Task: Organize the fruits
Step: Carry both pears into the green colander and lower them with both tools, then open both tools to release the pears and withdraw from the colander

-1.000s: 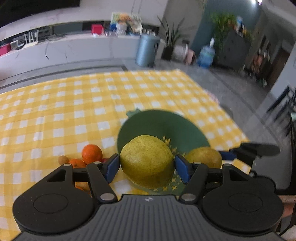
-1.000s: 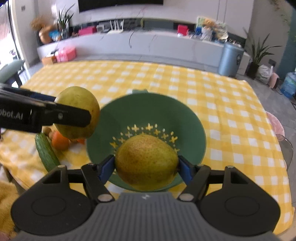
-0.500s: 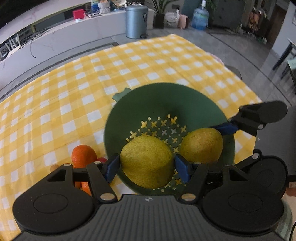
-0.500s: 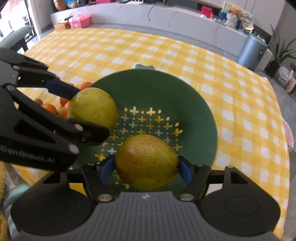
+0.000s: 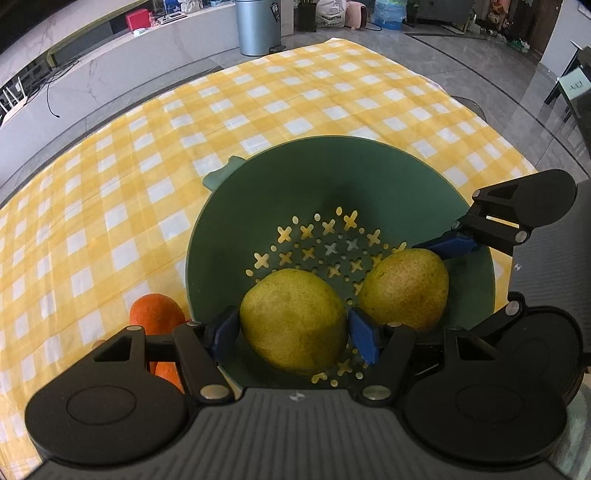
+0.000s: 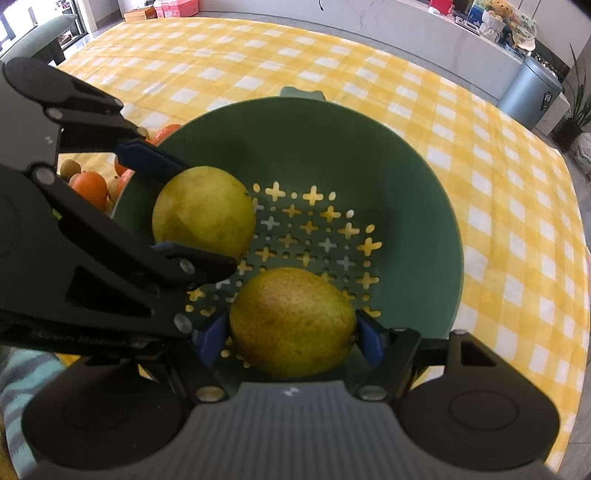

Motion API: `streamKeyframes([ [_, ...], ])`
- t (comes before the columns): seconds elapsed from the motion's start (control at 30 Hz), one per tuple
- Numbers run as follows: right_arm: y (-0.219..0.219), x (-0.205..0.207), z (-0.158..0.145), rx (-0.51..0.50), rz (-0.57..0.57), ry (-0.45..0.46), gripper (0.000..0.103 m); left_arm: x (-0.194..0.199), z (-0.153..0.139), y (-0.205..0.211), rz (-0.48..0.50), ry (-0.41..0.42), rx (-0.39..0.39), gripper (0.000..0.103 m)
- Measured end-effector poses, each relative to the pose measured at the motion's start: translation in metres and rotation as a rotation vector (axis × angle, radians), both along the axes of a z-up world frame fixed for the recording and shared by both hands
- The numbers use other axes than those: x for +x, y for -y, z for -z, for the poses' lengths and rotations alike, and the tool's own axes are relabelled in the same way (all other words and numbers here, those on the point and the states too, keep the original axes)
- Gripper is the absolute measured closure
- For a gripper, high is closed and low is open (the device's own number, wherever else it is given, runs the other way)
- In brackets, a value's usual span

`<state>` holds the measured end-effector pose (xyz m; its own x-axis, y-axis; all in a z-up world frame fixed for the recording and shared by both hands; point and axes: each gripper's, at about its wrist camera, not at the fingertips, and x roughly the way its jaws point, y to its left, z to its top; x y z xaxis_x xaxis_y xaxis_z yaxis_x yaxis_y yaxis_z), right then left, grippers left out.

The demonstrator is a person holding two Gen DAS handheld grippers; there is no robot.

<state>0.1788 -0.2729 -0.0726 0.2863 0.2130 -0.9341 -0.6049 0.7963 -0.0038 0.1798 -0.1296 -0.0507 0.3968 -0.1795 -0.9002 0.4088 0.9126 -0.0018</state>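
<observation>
left gripper (image 5: 293, 330): clamped on a yellow-green pear (image 5: 293, 319), blue pads pressed to both sides of it. It's pointing steeply down into the colander.
right gripper (image 6: 291, 338): same deal, closed around a second pear (image 6: 293, 321), this one more yellow-brown with a reddish speckled blush. Pads tight on left and right.
colander (image 5: 295, 177): green, round, with cross-shaped and round holes in the bottom and a small lighter tab on the far rim. Sits on the counter (image 5: 110, 206), which has a yellow and white checked cloth over it.
where the pears are: both down inside the bowl, side by side and close together. Can't tell if either one actually touches the bottom.
other fruit: a few oranges (image 6: 88, 186) and some small brownish round fruit (image 6: 70, 167) piled on the cloth just outside the colander's left rim, seen from the right wrist. The left wrist view catches one orange (image 5: 157, 314) just beside the rim too.
background: grey bin (image 5: 256, 26) on the floor past the far edge of the counter.
</observation>
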Motion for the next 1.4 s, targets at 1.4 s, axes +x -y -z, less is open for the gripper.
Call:
streamKeyframes([
  [1.4, 0.001, -0.041, -0.057, 0.058, 0.175, 0.128, 0.016, -0.045, -0.051, -0.042, -0.080, 0.113, -0.116, 0.031],
])
